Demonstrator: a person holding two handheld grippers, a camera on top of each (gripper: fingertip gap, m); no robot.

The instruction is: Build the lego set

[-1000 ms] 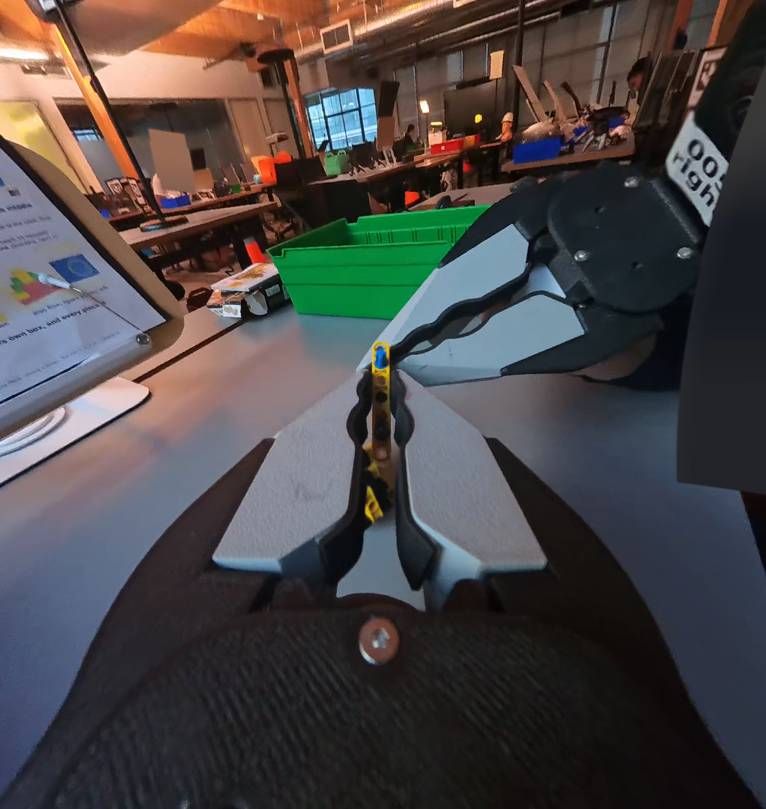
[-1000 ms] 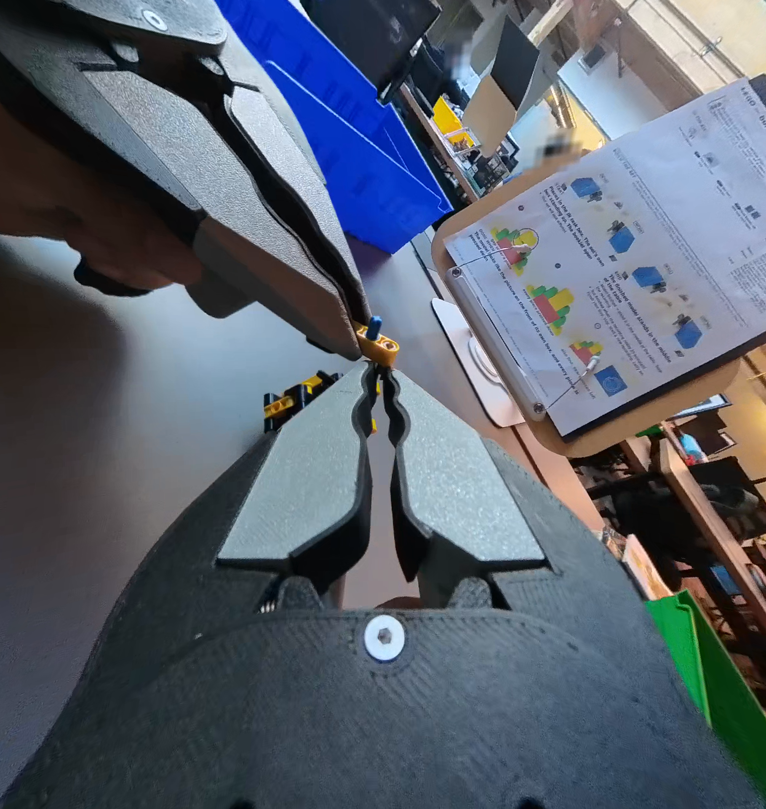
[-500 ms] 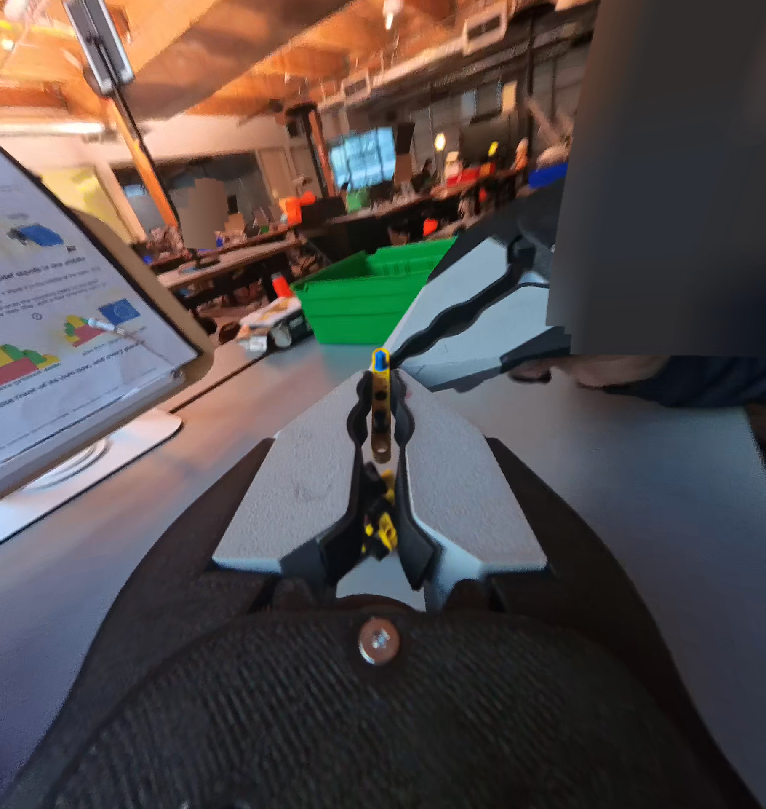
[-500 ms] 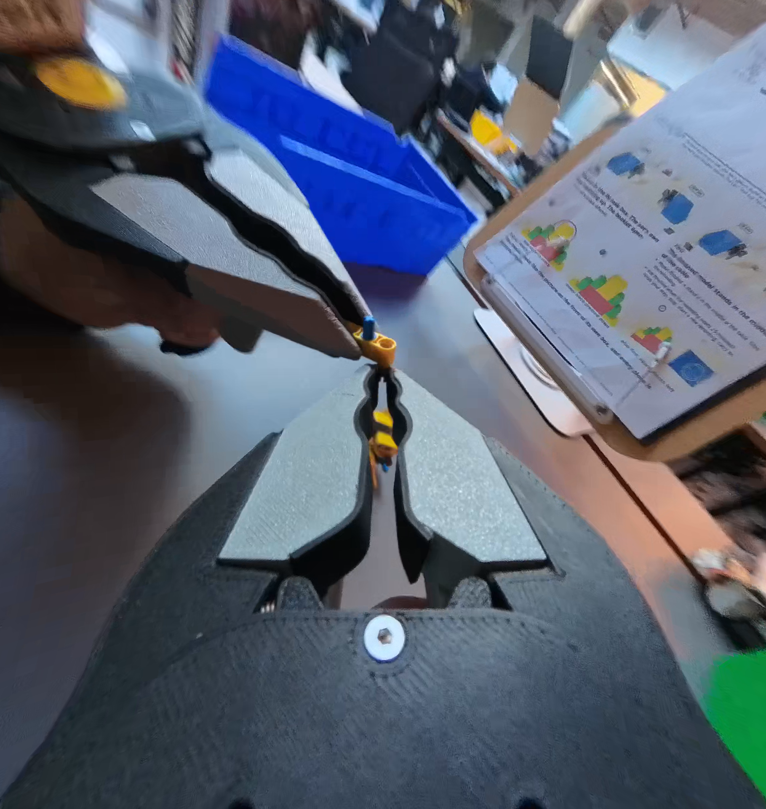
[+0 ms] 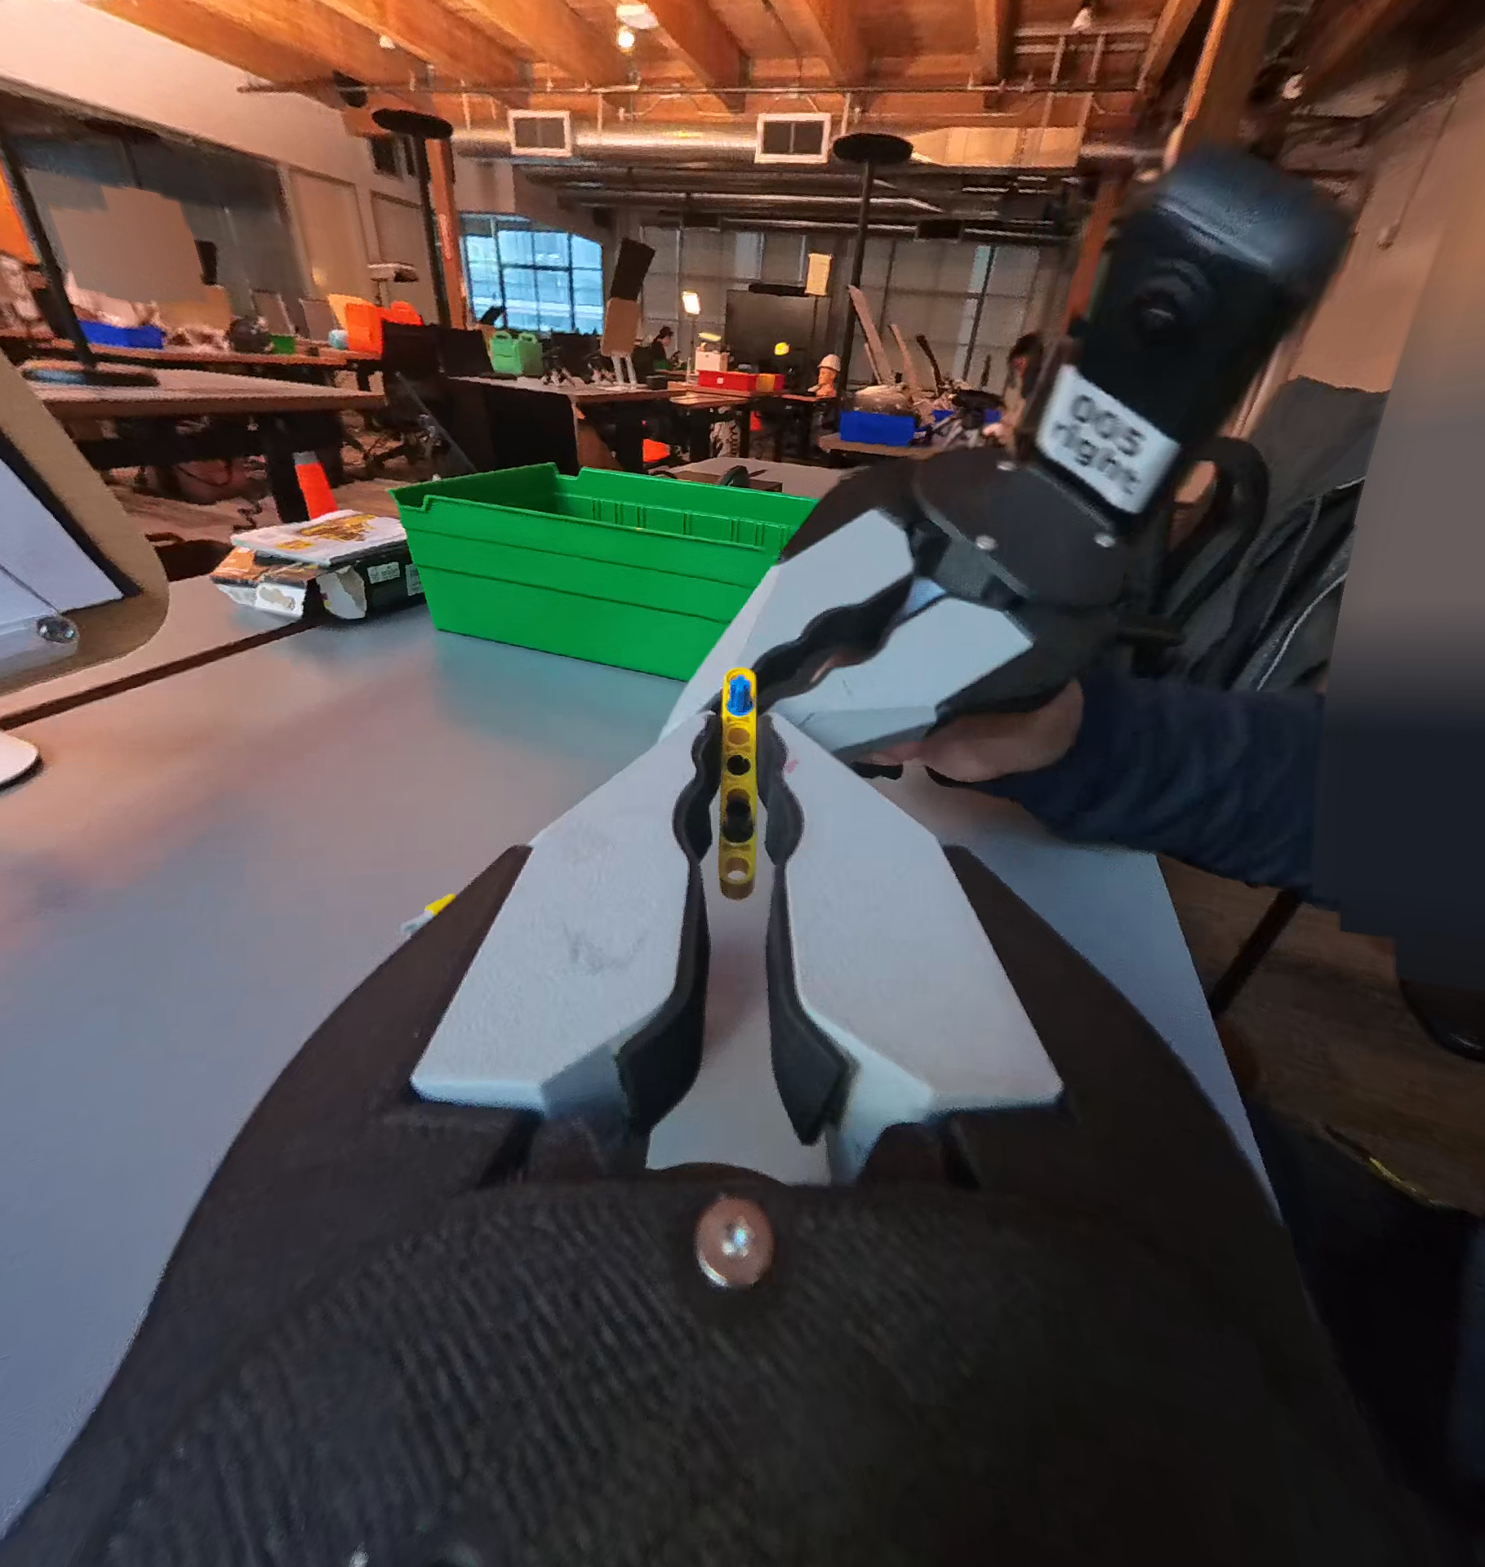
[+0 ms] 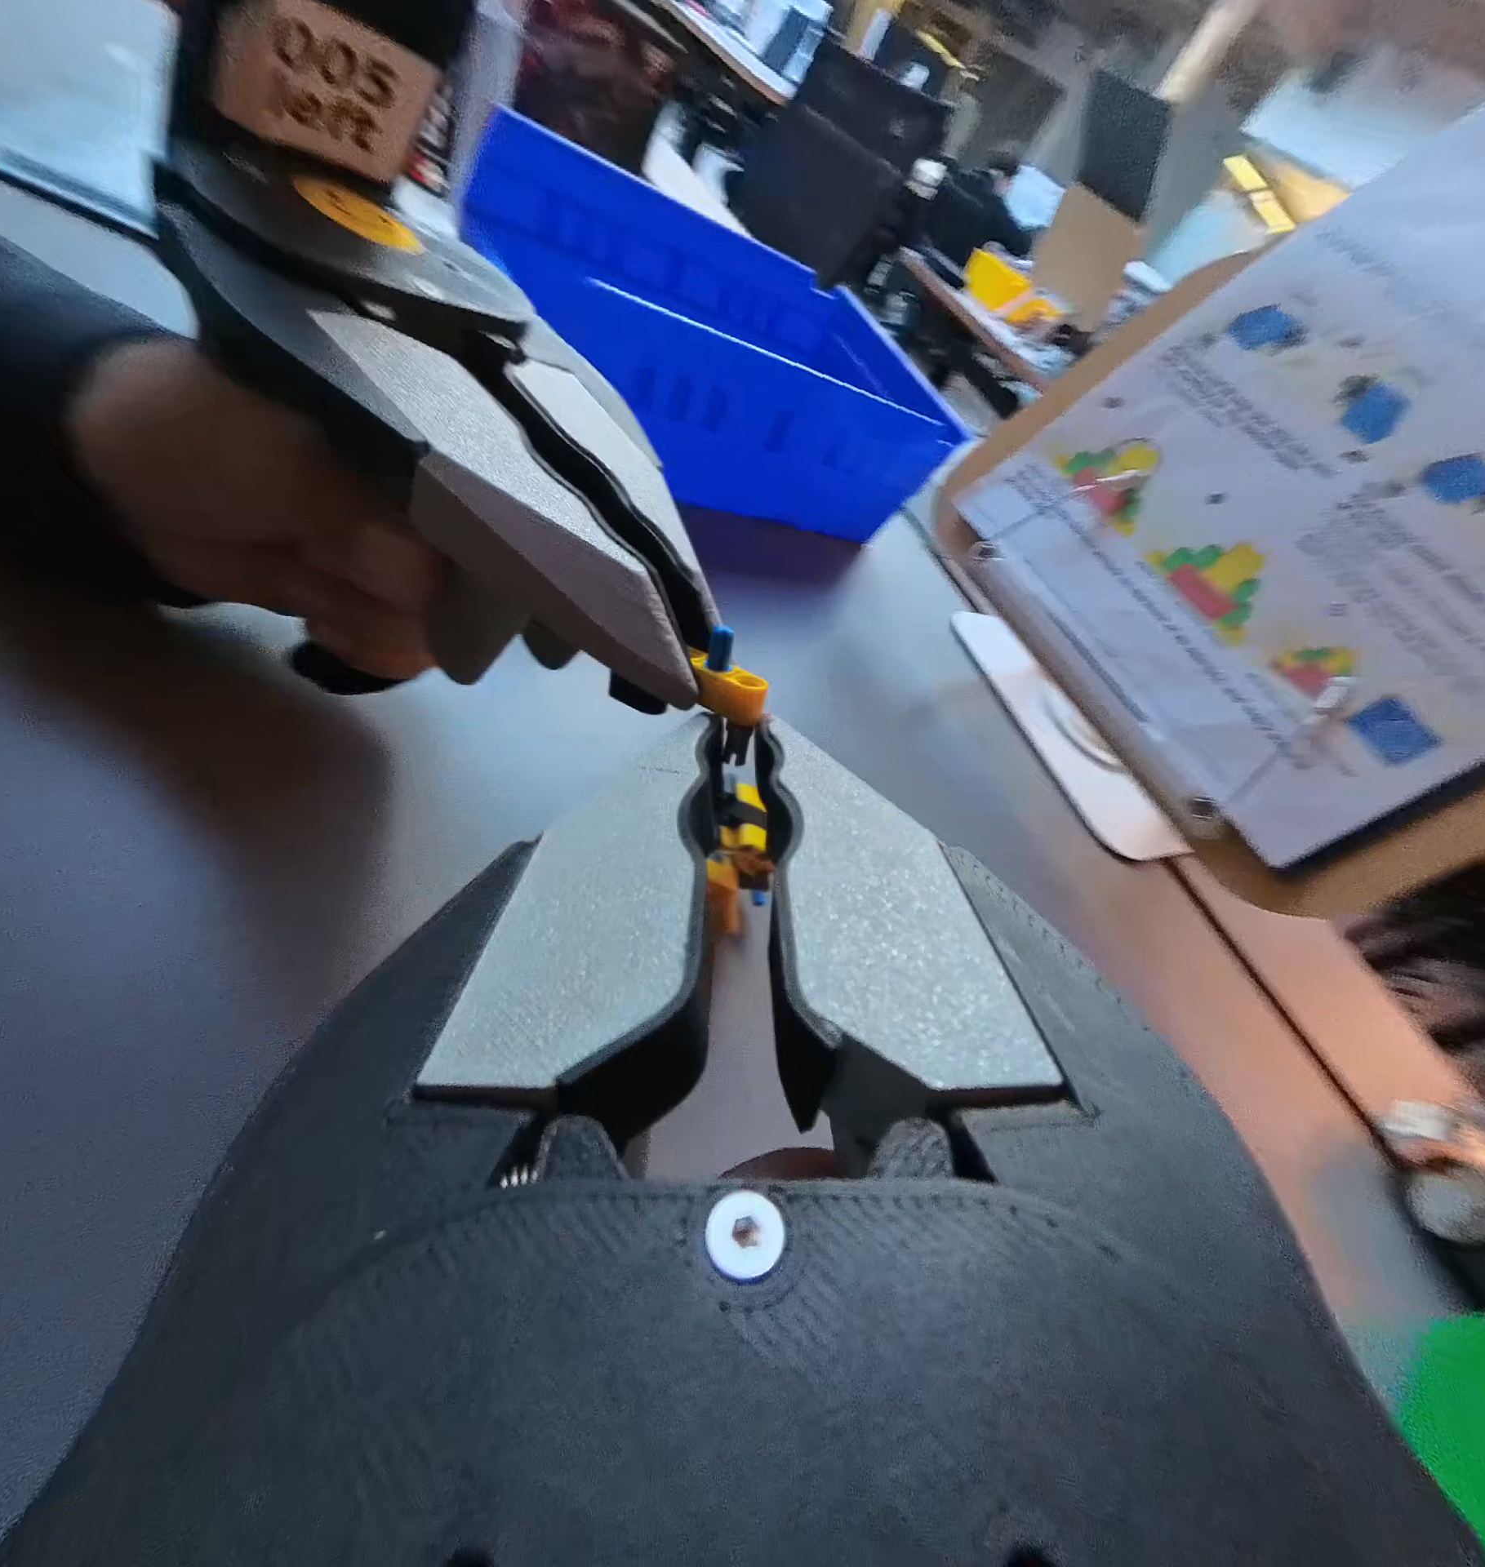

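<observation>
Left gripper [image 5: 737,746] clamped on a yellow beam [image 5: 737,784], held edge-up above the grey table [image 5: 213,848]; a blue pin [image 5: 737,697] is seated in the beam's far hole.

Right gripper [image 6: 739,746] nearly closed on a small black-and-yellow subassembly [image 6: 743,835], its tip just under the beam's end; whether they touch, cannot tell.

A further yellow piece [image 5: 433,906] lies on the table beside the left gripper.

Toward the far edge: green bin [image 5: 603,577] and blue bin [image 6: 705,356], with the instruction sheet [image 6: 1281,543] on its stand at the side.

Judgement: early in the build. One pin fitted, joining of the two parts in hand, most of the set still to go.
</observation>
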